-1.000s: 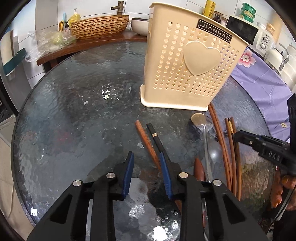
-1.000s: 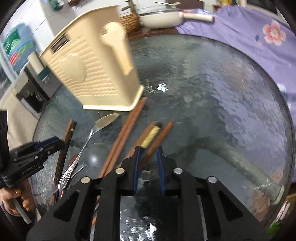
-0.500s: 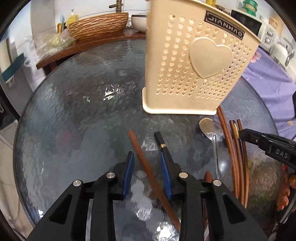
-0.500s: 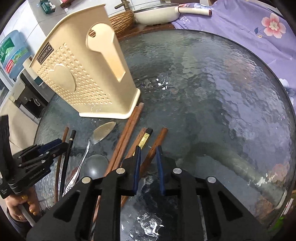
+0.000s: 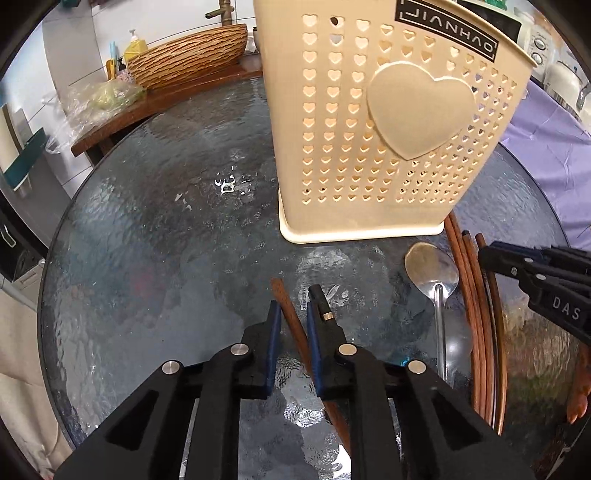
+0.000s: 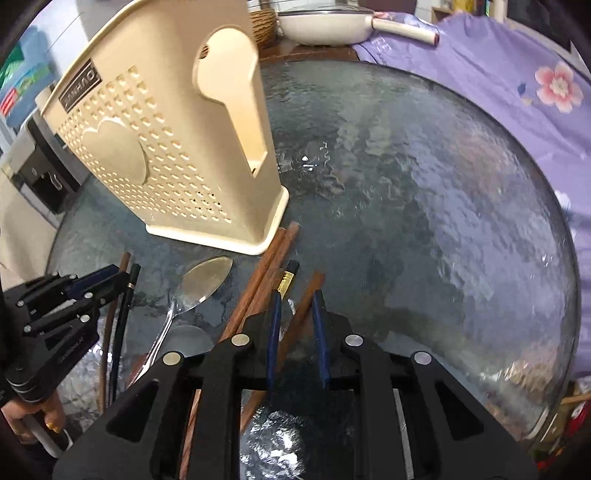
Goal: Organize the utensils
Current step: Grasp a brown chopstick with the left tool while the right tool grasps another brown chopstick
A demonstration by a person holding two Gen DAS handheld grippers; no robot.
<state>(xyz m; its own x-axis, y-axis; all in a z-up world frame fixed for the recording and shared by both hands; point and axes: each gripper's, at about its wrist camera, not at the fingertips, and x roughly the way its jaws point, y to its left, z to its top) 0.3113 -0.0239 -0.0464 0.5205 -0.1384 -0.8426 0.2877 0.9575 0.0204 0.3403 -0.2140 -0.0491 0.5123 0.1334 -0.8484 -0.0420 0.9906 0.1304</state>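
A cream perforated utensil holder (image 5: 369, 147) (image 6: 166, 166) stands upright on the round glass table (image 5: 147, 258). In front of it lie a steel spoon (image 5: 432, 262) (image 6: 205, 280) and several brown and black chopsticks. My left gripper (image 5: 291, 314) (image 6: 110, 280) is closing around a brown chopstick (image 5: 295, 328); a small gap still shows beside each pad. A black chopstick with a gold band (image 5: 320, 301) lies just right of it. My right gripper (image 6: 297, 302) (image 5: 484, 253) stands narrowly open over another brown chopstick (image 6: 303, 299), its pads not pressing on it.
A woven basket (image 5: 188, 55) and a plastic bag sit on a wooden shelf behind the table. A purple flowered cloth (image 6: 480, 74) and a white pan (image 6: 325, 26) lie beyond the far right edge. A hand holds each gripper's handle at the frame edges.
Both grippers have moved toward the holder, which looks larger now. The left jaws have narrowed, and the brown chopstick now lies between them. The right jaws keep the same gap.
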